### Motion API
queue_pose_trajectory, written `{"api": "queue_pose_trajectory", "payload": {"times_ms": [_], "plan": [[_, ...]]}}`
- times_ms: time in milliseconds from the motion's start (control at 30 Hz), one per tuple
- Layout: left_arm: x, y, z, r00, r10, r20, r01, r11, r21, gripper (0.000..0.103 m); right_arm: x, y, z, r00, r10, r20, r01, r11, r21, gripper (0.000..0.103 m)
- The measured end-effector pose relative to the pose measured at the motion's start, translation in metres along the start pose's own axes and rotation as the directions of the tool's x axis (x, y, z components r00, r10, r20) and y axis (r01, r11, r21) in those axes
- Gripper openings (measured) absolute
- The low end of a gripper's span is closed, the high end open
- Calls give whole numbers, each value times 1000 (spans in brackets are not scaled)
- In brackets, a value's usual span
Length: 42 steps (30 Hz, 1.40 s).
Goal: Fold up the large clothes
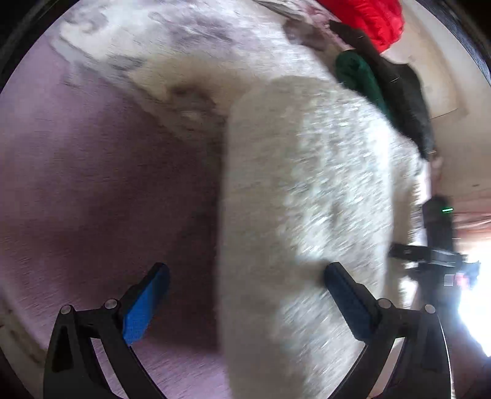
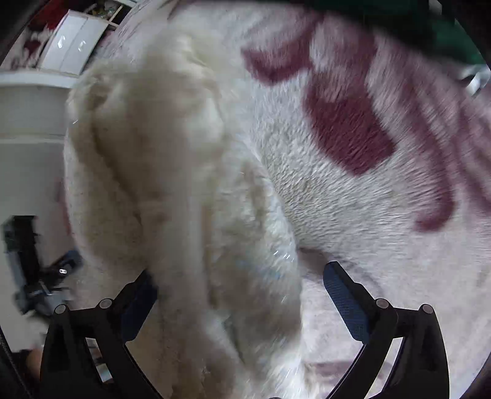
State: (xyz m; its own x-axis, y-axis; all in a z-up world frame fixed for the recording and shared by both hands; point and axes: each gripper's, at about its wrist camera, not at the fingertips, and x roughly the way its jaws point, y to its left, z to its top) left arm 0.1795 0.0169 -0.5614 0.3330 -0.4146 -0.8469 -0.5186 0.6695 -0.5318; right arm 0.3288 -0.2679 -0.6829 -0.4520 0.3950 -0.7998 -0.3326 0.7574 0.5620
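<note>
A fluffy cream-white garment (image 1: 307, 190) lies on a pink and white patterned blanket (image 1: 76, 172). My left gripper (image 1: 245, 276) is open, its blue-padded fingers (image 1: 147, 304) spread wide over the garment's left edge. In the right wrist view the same garment (image 2: 172, 172) lies bunched in thick folds. My right gripper (image 2: 239, 276) is open with the garment's fold lying between its spread fingers (image 2: 346, 300); nothing is clamped. Both views are blurred by motion.
A green garment (image 1: 359, 73), a dark garment (image 1: 402, 95) and a red one (image 1: 374, 21) lie at the far right. The other gripper (image 1: 438, 245) shows at the right edge. White cabinets (image 2: 70, 43) stand at the upper left. The blanket has maroon patches (image 2: 343, 122).
</note>
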Motion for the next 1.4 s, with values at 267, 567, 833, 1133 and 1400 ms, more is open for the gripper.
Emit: {"api": "queue_pose_trajectory", "payload": {"times_ms": [267, 567, 833, 1133, 1400], "plan": [[15, -25, 18, 995, -98, 29, 95, 992, 85, 89, 2, -3, 15, 964, 265, -9, -265, 964, 17, 101], [-24, -59, 42, 1000, -26, 17, 22, 982, 187, 68, -34, 4, -12, 926, 346, 153, -371, 910, 185, 52], [-74, -126, 115, 998, -46, -31, 54, 939, 339, 68, -129, 24, -18, 853, 383, 355, -481, 841, 248, 51], [-64, -266, 270, 986, -123, -110, 162, 853, 496, 68, -305, 29, 70, 804, 218, 554, -456, 823, 339, 51], [64, -330, 383, 971, -118, -208, 211, 835, 508, 68, -362, -52, 216, 831, 100, 548, -400, 792, 462, 51]]}}
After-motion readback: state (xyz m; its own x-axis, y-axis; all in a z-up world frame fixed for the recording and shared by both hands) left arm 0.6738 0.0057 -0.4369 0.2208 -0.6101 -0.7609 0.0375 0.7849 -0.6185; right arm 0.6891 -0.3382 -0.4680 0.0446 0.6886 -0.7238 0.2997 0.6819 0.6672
